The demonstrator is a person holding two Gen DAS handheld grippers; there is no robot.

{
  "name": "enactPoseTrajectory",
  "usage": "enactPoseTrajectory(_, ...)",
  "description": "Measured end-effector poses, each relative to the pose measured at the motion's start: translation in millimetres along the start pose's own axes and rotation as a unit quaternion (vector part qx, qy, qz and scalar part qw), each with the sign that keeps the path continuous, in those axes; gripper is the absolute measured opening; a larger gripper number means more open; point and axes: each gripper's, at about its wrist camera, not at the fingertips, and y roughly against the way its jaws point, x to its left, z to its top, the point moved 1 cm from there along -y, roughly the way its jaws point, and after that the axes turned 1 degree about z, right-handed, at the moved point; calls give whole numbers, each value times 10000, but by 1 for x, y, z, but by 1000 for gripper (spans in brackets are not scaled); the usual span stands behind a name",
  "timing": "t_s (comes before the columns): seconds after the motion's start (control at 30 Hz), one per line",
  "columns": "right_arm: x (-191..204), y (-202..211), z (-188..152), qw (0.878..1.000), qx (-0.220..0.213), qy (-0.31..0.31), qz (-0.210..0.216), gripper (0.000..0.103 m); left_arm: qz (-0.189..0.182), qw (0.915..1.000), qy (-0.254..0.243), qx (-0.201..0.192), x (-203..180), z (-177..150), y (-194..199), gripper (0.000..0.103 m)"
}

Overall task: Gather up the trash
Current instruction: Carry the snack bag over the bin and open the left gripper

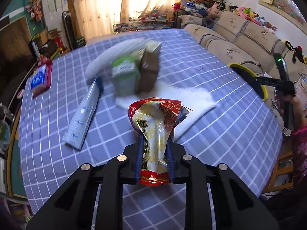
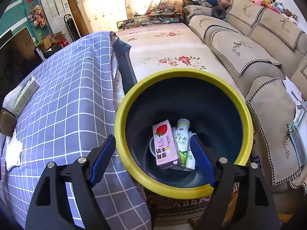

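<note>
Left wrist view: the left gripper (image 1: 154, 149) has its jaws pinched on a crumpled red snack wrapper (image 1: 156, 118), lifted above the checked tablecloth (image 1: 211, 72).

Only the right wrist view looks inside the yellow-rimmed bin (image 2: 191, 190), past the table's edge: the right gripper (image 2: 153, 159), jaws wide, grips the rim above a pink milk carton (image 2: 166, 145) and a bottle (image 2: 182, 138).
</note>
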Motion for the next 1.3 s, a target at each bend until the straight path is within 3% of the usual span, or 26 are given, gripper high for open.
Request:
enactPoseTrajectory(0.3, -27, 28, -1, 9993, -331, -150, 41, 75, -682, 9952, -682, -146, -78, 58, -8, 22)
enactPoseTrajectory(0.6, -91, 65, -7, 9959, -676, -533, -266, 75, -1683, 9712, -1681, -139, -211, 129, -57, 22)
enactPoseTrajectory(0.73, -120, 72, -10, 9935, -745, -768, -382, 75, -1888, 9628, -1935, -33, -260, 159, -86, 23)
enactPoseTrajectory(0.9, -145, 76, -13, 9911, -780, -972, -471, 75, -1966, 9585, -2042, 308, -308, 185, -136, 25)
enactPoseTrajectory(1.07, -156, 78, -17, 9907, -746, -1022, -509, 76, -1851, 9595, -2010, 691, -345, 200, -197, 36)
enactPoseTrajectory(1.13, -158, 79, -19, 9906, -720, -1024, -549, 80, -1719, 9599, -2070, 794, -358, 198, -217, 53)
enactPoseTrajectory(1.3, -166, 86, -27, 9900, -652, -1041, -698, 81, -1515, 9634, -1965, 1013, -371, 200, -249, 77)
